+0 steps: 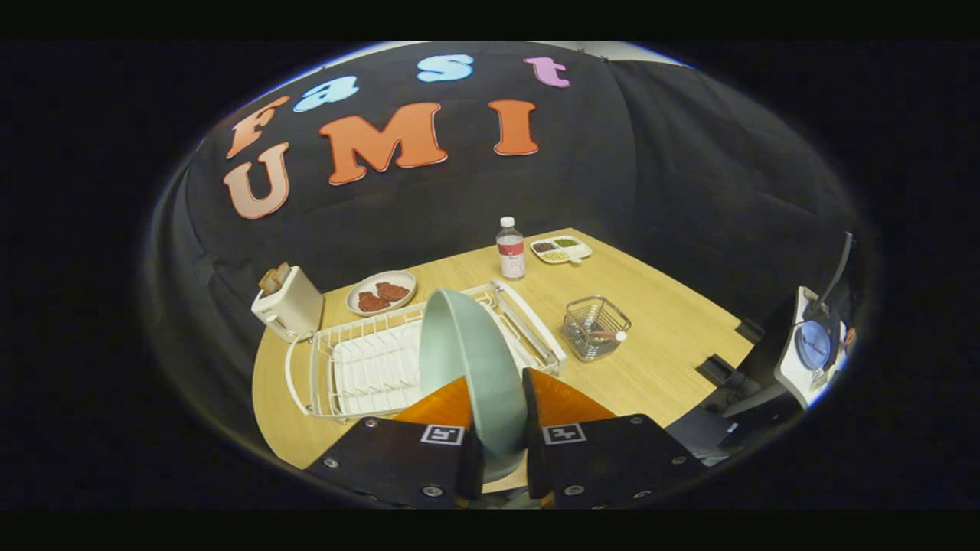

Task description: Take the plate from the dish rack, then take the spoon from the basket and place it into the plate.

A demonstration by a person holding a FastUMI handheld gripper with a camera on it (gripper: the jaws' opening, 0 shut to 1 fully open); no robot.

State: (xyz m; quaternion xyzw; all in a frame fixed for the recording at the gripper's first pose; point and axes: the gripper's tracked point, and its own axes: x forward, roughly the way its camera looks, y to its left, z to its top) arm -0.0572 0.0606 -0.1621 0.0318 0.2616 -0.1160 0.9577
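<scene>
Gripper view. The gripper [498, 398] is clamped on the pale green round plate [467, 360], one finger pressing each face, so that the plate stands on edge between the fingers and rises ahead of them. The plate's upper rim shows in front of the white wire dish rack [352, 367], which lies on the light wooden table [658, 360] just beyond the fingers. The plate's lower edge is hidden between the gripper's bodies, and the plate covers the middle of the rack. The plate is smooth, matte and unpatterned, with a shallow curved rim.

Beyond the fingers and to the right of the rack stands a small metal wire basket [596, 327]; a slender spoon [606, 335] with a pale end lies inside it, too small to make out in detail. Behind the rack are a white toaster [289, 304] holding bread slices, a white plate of reddish food [380, 292], a clear plastic bottle [511, 249] and a divided white tray [560, 249] of foods. Equipment at the table's far right is blurred and partly cut off.
</scene>
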